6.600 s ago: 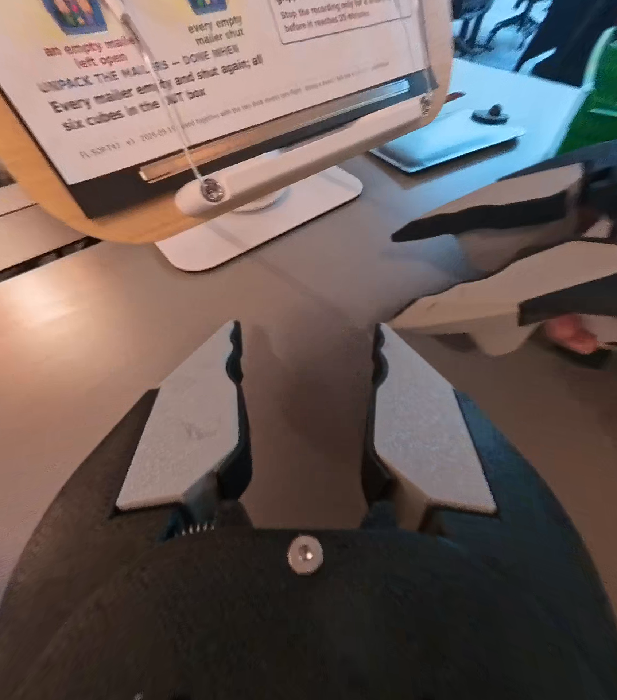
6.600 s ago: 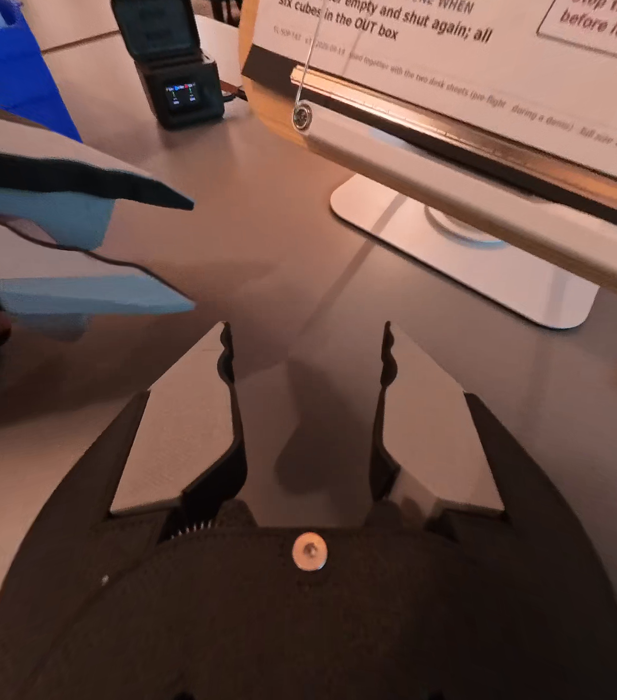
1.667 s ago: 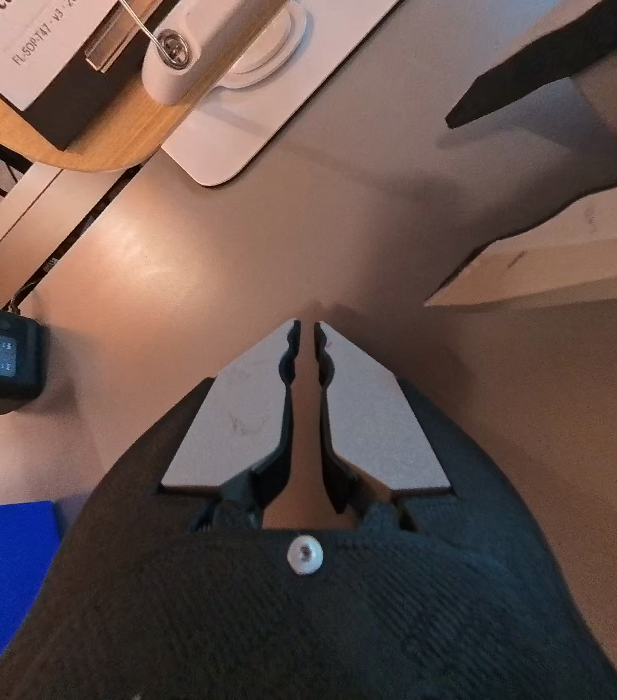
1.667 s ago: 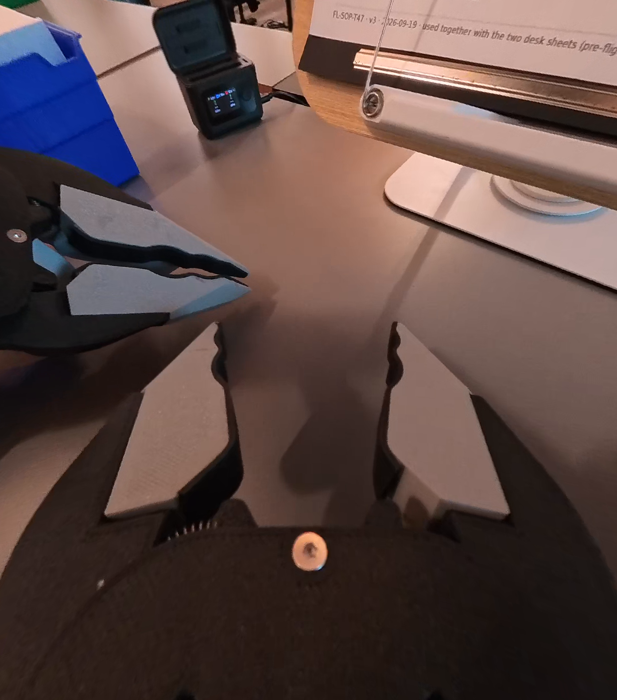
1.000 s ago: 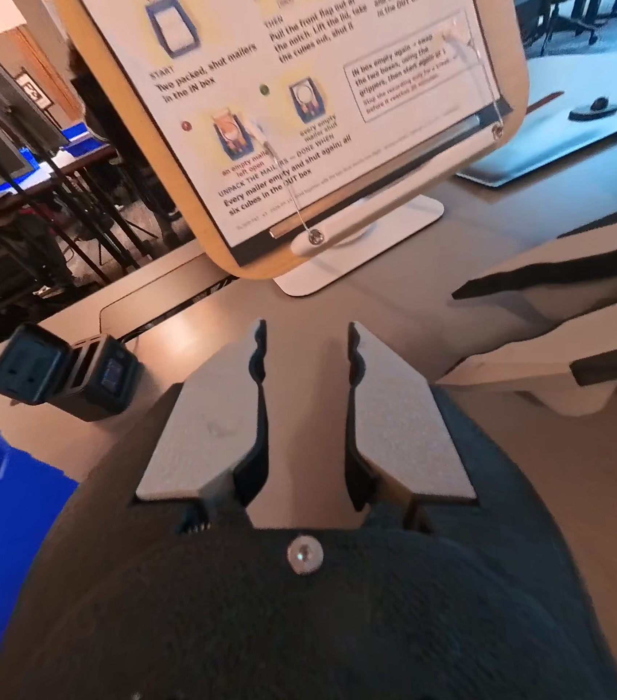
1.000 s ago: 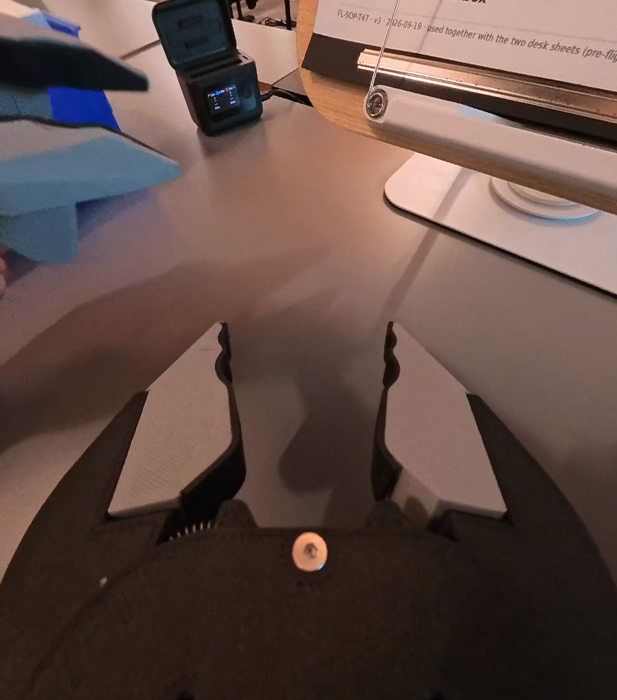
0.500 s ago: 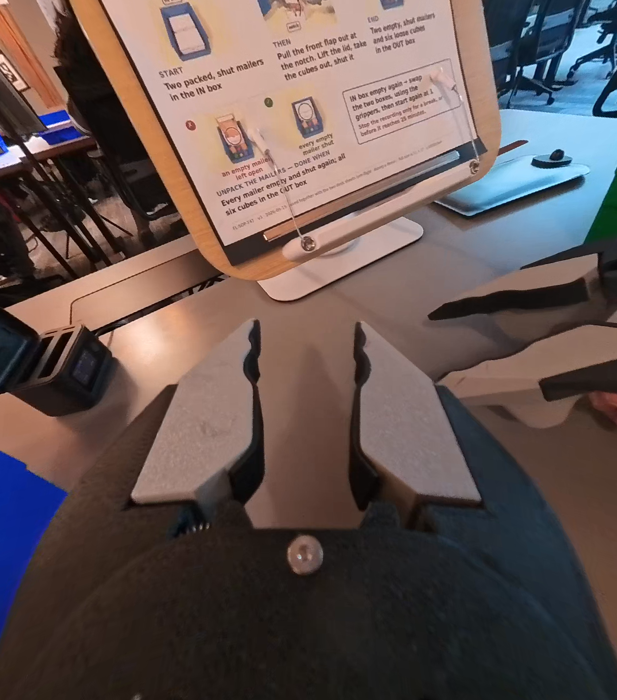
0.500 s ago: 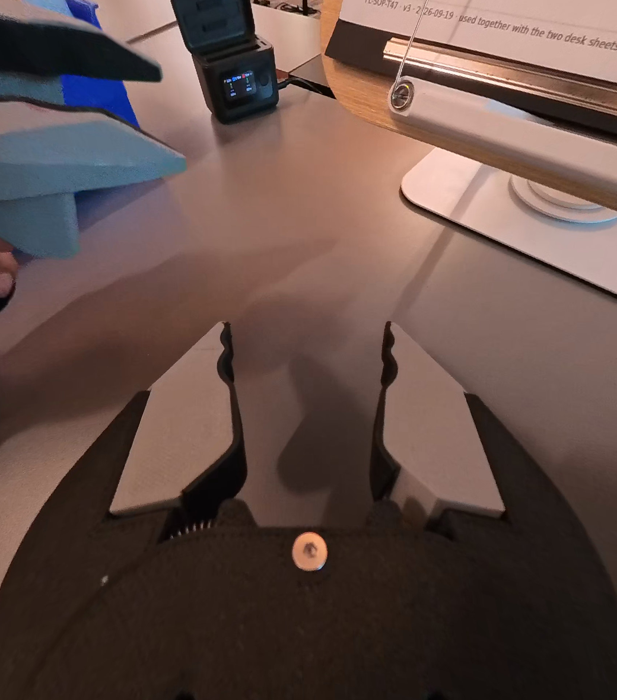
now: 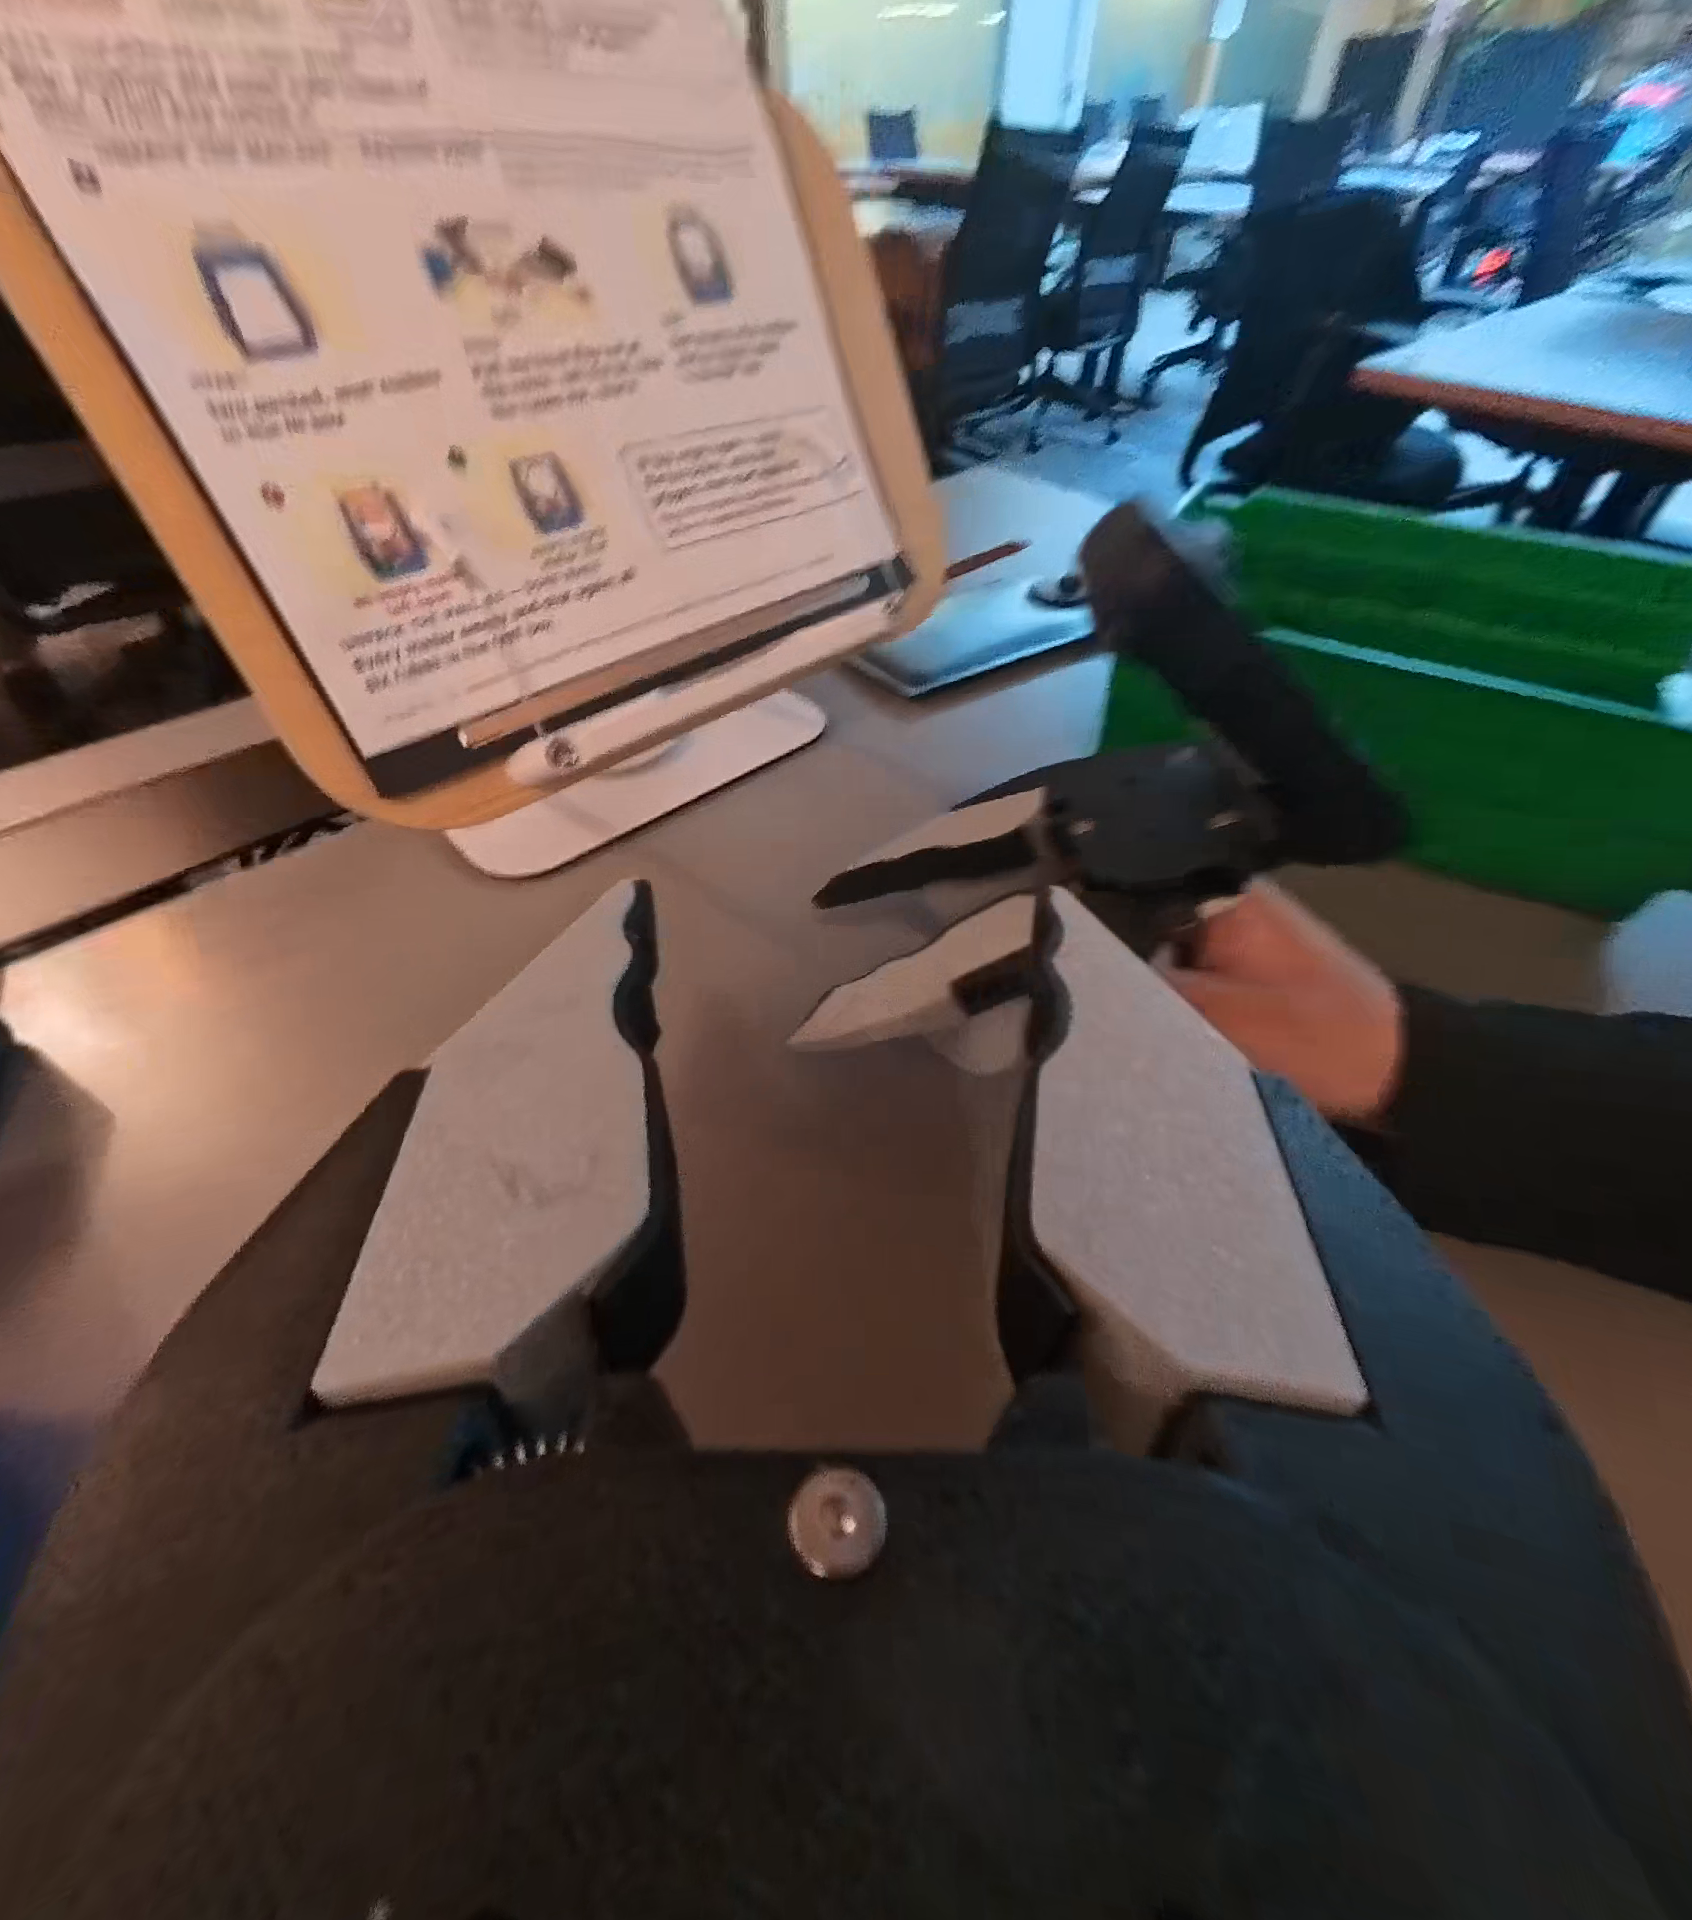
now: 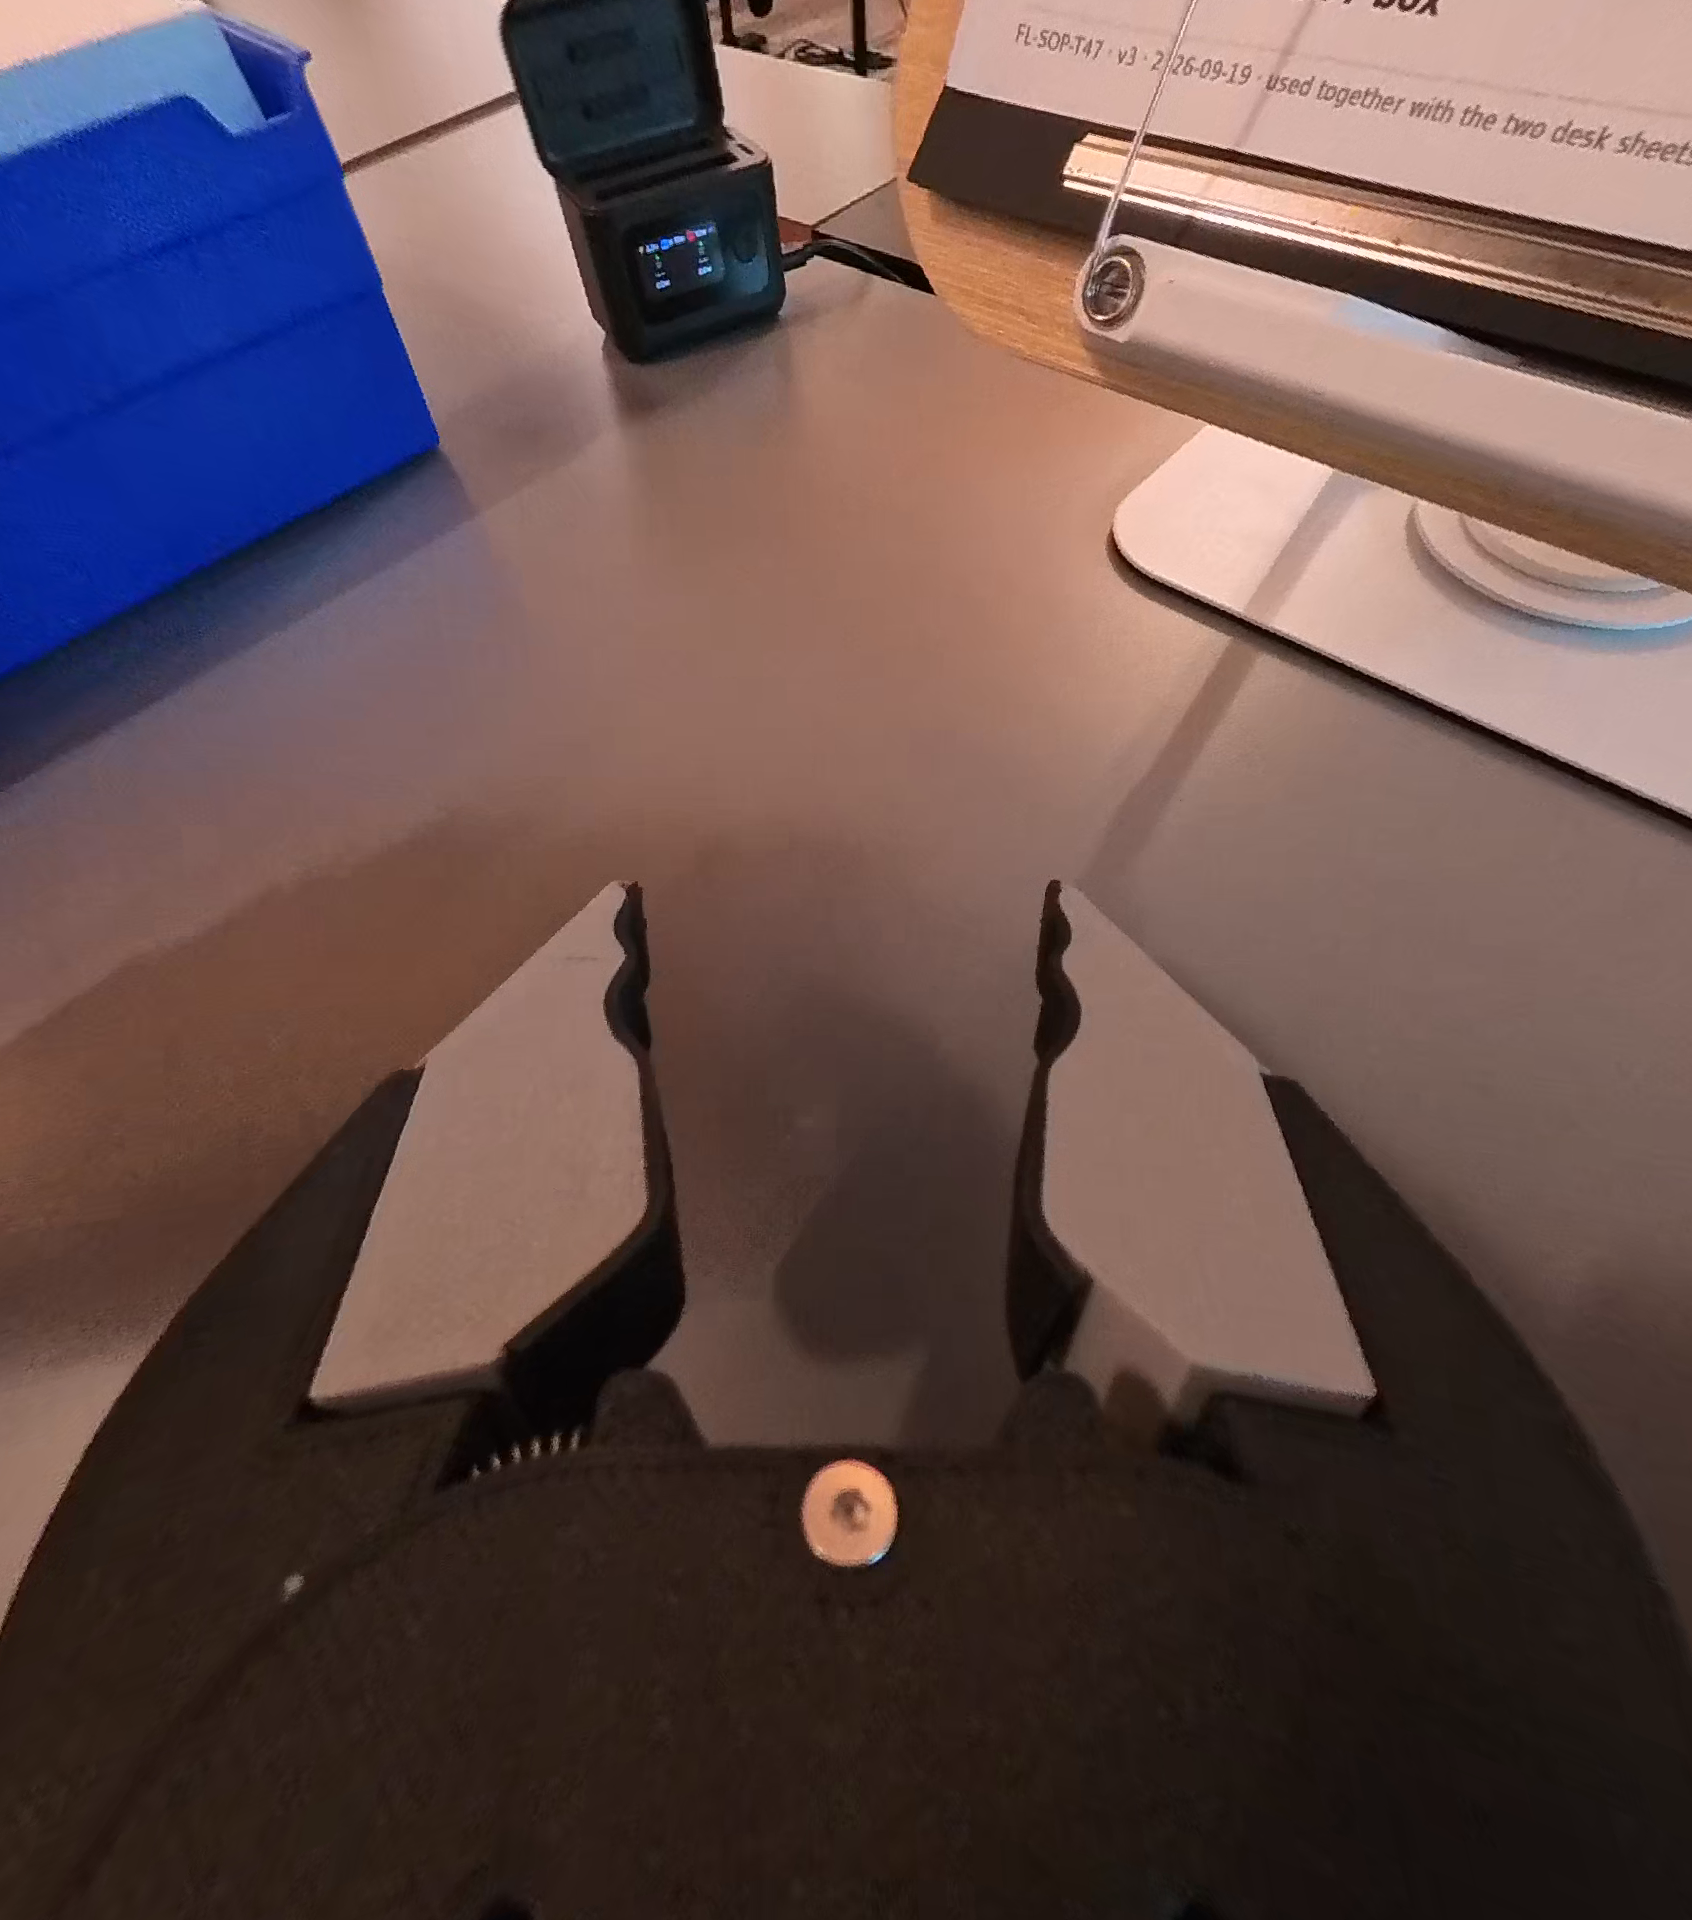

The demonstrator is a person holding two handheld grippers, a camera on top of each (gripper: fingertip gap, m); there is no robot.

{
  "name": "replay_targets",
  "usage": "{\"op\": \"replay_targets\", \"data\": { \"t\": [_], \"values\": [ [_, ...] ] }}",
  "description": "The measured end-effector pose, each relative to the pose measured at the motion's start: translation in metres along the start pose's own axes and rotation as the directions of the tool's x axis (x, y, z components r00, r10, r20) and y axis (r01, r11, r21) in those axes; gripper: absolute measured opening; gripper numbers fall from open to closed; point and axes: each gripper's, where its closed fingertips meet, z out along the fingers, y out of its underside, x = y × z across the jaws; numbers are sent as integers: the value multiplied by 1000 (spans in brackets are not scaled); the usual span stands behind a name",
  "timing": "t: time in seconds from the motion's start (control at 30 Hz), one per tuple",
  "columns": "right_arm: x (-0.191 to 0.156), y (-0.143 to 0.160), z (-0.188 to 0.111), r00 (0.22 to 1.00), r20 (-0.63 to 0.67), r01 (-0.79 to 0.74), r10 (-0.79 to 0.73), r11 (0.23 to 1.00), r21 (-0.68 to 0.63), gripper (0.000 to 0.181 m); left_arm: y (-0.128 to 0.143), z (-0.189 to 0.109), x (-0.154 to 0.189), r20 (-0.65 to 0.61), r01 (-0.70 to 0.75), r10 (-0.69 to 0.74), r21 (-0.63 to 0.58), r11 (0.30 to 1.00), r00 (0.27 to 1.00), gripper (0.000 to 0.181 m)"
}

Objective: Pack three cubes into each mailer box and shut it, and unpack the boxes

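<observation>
**Both grippers empty above a bare table**

The grey table [image 10: 821, 727] fills the middle of both views. In the left wrist view, the left gripper [image 9: 837, 935] spreads wide at lower centre, gripping nothing; the right gripper [image 9: 909, 961], held by a hand [image 9: 1278, 1003] at mid right, is parted and empty. In its own view the right gripper [image 10: 842, 914] gapes over bare table.

An instruction board [image 9: 468, 395] on a white stand occupies the upper left. A green bin [image 9: 1507, 727] sits at right; a blue bin [image 10: 115, 343] upper left. A small black device [image 10: 670, 229] stands beside it. No mailer box or cube is visible.
</observation>
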Motion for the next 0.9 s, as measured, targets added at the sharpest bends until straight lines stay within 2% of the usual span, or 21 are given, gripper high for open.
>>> {"op": "replay_targets", "data": {
  "t": [0.07, 0.17, 0.3, 0.47, 0.57, 0.7, 0.8, 0.9],
  "values": [
    [-1, 0, 0, 1000, 1, 4, -4, 1000, -1, 73, -23, -28, 7, -12, -35, 35, 34, 999, 999, 78],
    [0, 0, 0, 1000, 8, -5, 5, 1000, -3, 74, -51, -71, -1, 10, -133, 133, 47, 990, 991, 88],
    [1, 0, 1, 999, 23, -30, 30, 1000, -5, 74, -73, -119, -54, 142, -263, 263, -21, 965, 954, 77],
    [1, 0, 1, 999, 31, -39, 39, 999, -6, 74, -89, -161, -123, 256, -205, 202, -17, 979, 945, 69],
    [0, 1, 2, 999, 29, -26, 27, 1000, -8, 74, -75, -165, -161, 294, -227, 237, -68, 971, 926, 65],
    [-1, 1, 2, 999, 29, -22, 22, 1000, -10, 74, -22, -147, -195, 229, -193, 265, -295, 936, 937, 76],
    [-1, 1, 2, 999, 34, -30, 30, 999, -14, 74, 10, -134, -205, 155, -237, 335, -443, 864, 930, 75],
    [0, 1, 2, 998, 38, -39, 39, 999, -11, 74, 37, -123, -198, 22, -282, 350, -549, 787, 936, 79]
  ]
}}
